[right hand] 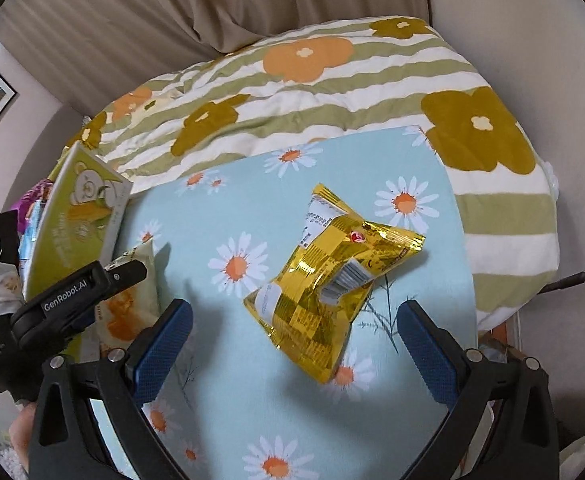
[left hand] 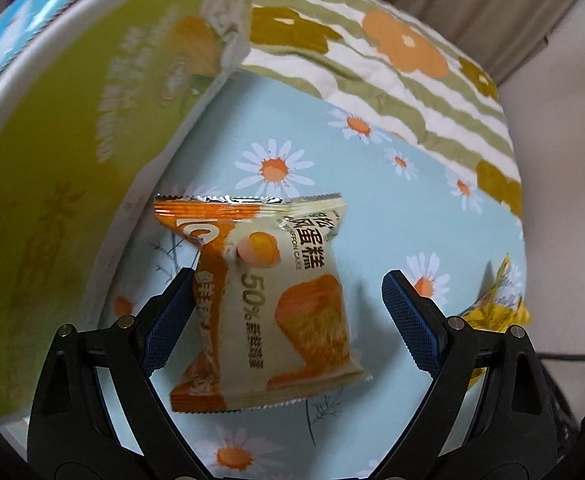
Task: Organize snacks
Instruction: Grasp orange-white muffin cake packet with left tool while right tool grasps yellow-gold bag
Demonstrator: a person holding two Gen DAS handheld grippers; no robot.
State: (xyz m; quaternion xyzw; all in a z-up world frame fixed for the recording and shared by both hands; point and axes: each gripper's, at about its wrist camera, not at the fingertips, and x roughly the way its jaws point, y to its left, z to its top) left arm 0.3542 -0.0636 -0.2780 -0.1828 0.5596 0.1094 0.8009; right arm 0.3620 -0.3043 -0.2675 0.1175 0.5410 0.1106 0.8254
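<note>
Left wrist: left gripper (left hand: 288, 304) spread wide over the chiffon cake packet (left hand: 268, 304) mid-sheet (left hand: 372, 208) — centre it first. Right wrist: right gripper (right hand: 294, 340) spread too, gold snack bag (right hand: 328, 276) (crinkly) toward the sheet's right edge — pinch its middle.

Glossy plastic film with a crinkled foil seam on the orange-and-cream cake packet (left hand: 268, 300). Mirror-bright, creased gold foil on the yellow snack bag (right hand: 328, 284). Matt woven cotton, smooth and flat, on the daisy-print bed sheet (right hand: 252, 208). Soft, puckered, quilted cloth on the striped flower blanket (right hand: 312, 92). Matt printed cardboard on the green box (right hand: 80, 220). Matt black moulded plastic on the left tongs (left hand: 288, 316) and right tongs (right hand: 294, 348), with blue, finely ribbed rubbery pads (right hand: 164, 348) and small shiny metal pins. Dull, pleated fabric on the beige curtain (right hand: 172, 4).
</note>
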